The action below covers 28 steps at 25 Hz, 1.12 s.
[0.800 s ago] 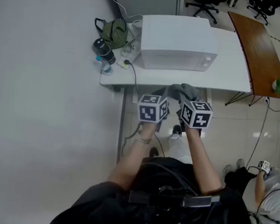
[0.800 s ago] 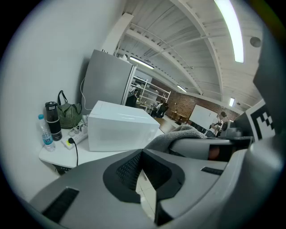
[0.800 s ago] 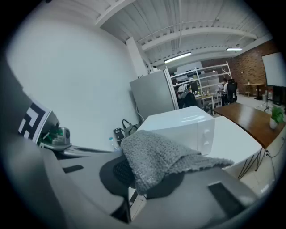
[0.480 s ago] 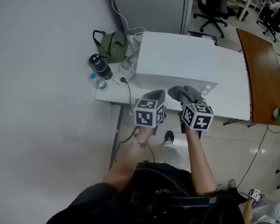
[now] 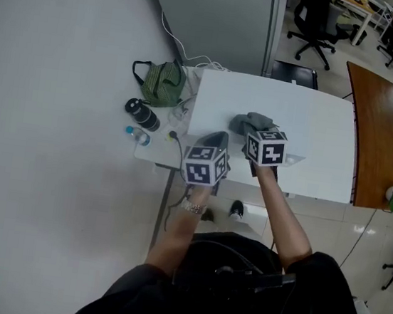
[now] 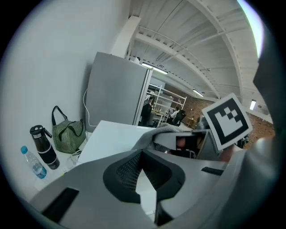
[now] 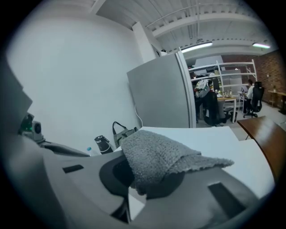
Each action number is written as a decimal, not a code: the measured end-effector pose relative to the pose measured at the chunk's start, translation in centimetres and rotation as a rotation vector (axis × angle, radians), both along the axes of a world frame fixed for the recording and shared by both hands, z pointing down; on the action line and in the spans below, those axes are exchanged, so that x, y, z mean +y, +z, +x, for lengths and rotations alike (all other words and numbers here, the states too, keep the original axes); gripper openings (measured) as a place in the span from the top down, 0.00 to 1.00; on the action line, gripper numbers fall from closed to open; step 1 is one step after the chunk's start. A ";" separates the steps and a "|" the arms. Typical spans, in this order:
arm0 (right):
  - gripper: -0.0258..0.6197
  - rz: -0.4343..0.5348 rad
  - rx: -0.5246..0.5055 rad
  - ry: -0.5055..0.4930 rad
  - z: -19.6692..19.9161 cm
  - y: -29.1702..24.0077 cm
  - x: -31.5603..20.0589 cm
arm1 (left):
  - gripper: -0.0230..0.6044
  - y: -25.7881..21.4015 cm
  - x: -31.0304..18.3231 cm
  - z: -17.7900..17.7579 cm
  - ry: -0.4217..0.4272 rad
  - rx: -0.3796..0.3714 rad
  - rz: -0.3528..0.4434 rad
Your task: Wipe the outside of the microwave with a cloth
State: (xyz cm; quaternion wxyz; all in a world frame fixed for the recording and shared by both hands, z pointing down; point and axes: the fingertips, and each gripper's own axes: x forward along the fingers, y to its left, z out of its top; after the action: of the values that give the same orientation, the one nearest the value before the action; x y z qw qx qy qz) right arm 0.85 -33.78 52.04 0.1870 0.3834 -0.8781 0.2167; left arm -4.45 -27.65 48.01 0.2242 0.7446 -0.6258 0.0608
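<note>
Grey cloth (image 7: 161,156) is pinched in the right gripper's (image 7: 134,181) closed jaws, above the white microwave's (image 5: 221,102) top near its front edge. Left gripper (image 6: 139,172), jaws together and empty, hovers beside the microwave's front.

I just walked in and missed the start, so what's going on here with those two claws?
A person stands at a white microwave with a hand-held claw in each hand. The right claw is shut on a grey cloth, held over the microwave's top near its front edge. Whether the cloth touches the top is hard to tell. The left claw is shut on nothing and sits just left of the right one, near the microwave's front.
</note>
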 end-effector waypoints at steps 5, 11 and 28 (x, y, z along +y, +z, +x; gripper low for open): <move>0.92 -0.039 0.103 -0.152 -10.4 1.0 -4.1 | 0.98 1.4 -1.3 -4.0 -0.065 -0.009 -0.039; 0.92 -0.135 0.314 -0.195 -18.9 4.5 -9.7 | 0.97 2.3 0.1 -8.6 -0.117 0.006 -0.068; 0.92 -0.209 0.511 0.098 4.7 7.8 -18.4 | 0.97 1.4 -4.7 -5.0 0.048 0.042 -0.041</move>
State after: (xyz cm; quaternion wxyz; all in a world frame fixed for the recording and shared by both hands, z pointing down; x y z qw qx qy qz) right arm 5.52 -52.17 59.84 0.4302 0.4461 -0.7558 0.2114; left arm -9.49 -32.34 49.39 0.2508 0.7557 -0.6017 0.0632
